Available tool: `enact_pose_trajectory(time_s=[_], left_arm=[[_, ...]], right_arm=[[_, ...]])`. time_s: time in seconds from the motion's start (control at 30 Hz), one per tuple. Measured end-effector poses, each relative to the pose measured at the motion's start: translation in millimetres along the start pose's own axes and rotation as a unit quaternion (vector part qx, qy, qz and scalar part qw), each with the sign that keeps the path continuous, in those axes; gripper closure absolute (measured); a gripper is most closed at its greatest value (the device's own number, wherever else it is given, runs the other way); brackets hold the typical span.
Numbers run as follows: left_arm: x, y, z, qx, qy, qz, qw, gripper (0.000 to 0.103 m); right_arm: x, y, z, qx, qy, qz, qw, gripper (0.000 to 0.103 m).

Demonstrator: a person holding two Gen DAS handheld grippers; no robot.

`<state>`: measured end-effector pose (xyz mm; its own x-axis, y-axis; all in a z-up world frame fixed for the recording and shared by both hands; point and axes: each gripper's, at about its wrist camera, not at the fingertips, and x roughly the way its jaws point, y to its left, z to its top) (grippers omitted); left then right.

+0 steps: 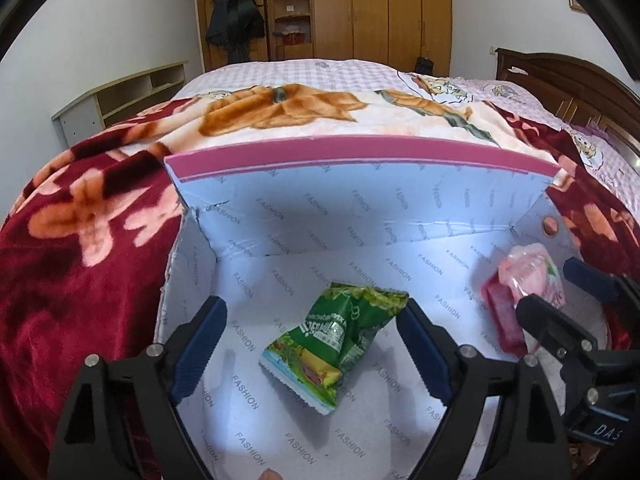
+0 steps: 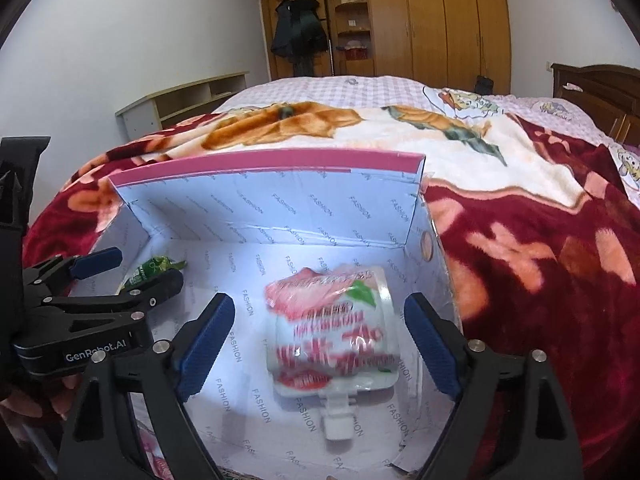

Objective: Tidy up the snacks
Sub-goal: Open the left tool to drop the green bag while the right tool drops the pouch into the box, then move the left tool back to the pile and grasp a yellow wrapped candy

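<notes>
An open cardboard box [image 1: 360,216], lined with pale paper printed "FASHION" and edged in pink along its far rim, sits on a red floral blanket [image 1: 80,240] spread over a bed [image 1: 304,72] with a pink checked sheet.

The left gripper [image 1: 310,344] hangs over the box's left half with its jaws wide apart. A green snack packet [image 1: 332,340] lies on the box floor between them, touched by neither blue pad.

The right gripper [image 2: 320,344] hangs over the box's right half, its jaws likewise spread wide. Between them lies a white and red drink pouch [image 2: 336,328] with strawberry print, its white spout pointing toward the near edge of the box; the pouch looks blurred, and neither pad presses on it. In the left wrist view the same pouch shows near the box's right wall, partly behind the right gripper's fingers [image 1: 548,320].

From the right wrist view the green packet peeks out near the box's left wall, behind the left gripper. A wooden wardrobe [image 2: 440,20] and a dark coat [image 2: 298,28] stand at the far wall.
</notes>
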<state>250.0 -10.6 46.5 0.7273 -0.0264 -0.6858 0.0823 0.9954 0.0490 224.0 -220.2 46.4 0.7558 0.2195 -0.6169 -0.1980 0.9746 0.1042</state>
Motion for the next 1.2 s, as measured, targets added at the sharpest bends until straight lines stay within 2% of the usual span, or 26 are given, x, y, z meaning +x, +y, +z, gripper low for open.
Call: enact_pose_trajectory(time_s=[0.23,0.57,0.87,1.2], left_arm=[[-8,-5,0,0.015,-0.006,0.006,0.9998,0.013],[-43,-4,-2,0.023,-0.032,-0.002,0.9992,0.013],[-75,7,-14,0.016,-0.04,-0.015,0.9989,0.013],[-104,3,-43,0.021,-0.043,-0.027,0.9985,0.013]], right_arm=[[-12,3,0,-0.005,-0.011,0.0,1.0,0.014],[-34,0,-4,0.01,-0.024,0.008,1.0,0.014],[-61,6,-11,0.015,-0.031,0.013,0.999,0.014],[-83,9,-31,0.02,-0.022,0.008,1.0,0.014]])
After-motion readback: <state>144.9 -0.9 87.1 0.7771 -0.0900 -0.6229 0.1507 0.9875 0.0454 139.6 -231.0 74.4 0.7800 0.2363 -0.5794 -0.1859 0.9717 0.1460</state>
